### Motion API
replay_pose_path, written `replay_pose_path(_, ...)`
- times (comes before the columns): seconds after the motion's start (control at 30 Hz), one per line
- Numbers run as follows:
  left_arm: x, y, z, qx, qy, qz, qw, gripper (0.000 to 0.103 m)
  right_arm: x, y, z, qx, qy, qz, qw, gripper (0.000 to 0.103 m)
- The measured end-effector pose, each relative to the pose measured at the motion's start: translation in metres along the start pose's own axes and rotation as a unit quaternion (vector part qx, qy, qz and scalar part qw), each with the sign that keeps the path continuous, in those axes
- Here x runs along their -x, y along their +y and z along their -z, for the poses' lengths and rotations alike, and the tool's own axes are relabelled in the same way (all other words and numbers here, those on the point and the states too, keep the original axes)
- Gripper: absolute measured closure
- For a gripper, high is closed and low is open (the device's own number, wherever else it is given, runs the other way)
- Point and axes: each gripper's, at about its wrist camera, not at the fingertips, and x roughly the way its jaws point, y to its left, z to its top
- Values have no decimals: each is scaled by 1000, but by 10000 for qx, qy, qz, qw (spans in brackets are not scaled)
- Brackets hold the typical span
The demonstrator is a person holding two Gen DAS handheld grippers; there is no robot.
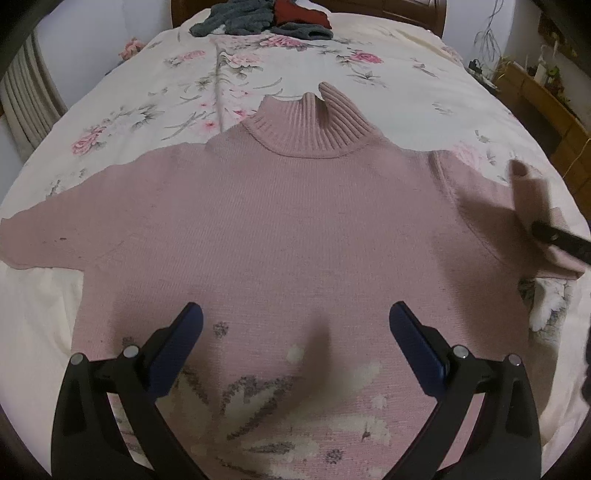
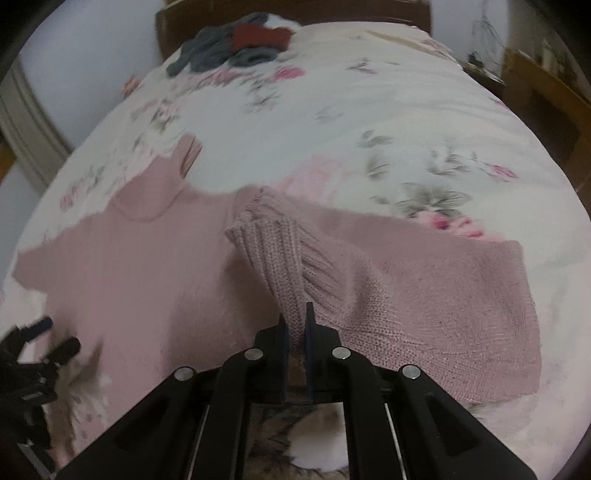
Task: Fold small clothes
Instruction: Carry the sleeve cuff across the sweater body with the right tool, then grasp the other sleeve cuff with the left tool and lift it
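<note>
Pink sweater [image 1: 288,221] flat, left gripper [image 1: 295,325] spread, seemingly above

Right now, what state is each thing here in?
Pink sweater: spread flat on the bed, collar away from the camera.
Right sleeve cuff: lifted, pinched.
Right gripper: shut on the cuff.
Left gripper: open, above the sweater's body.
Grey and red clothes: heaped, unfolded.

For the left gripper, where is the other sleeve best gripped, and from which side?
At the cuff end of the flat sleeve, from its outer side: it lies spread on the bed, so the open left gripper can pinch that free edge.
</note>
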Motion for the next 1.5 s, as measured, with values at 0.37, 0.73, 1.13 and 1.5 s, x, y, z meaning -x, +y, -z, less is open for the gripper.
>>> replay_pose_path(0.37, 1, -36, -18, 90, 301, 1008, 9944, 3, 12, 7, 32, 173, 219, -656, 9975, 71)
replay_pose_path(0.73, -39, -115, -41, 196, 1176, 2102, 9704, 5, 61, -61, 89, -684, 56, -759, 9948, 69)
replay_pose_path(1.13, -81, -141, -52, 620, 1581, 2607, 9504, 98, 66, -67, 111, -800, -92, -663, 9945, 69)
replay_pose_path(1.5, -20, -106, -69, 677, 367, 2987, 9512, 100, 64, -78, 110, -1001, -99, -451, 9939, 69)
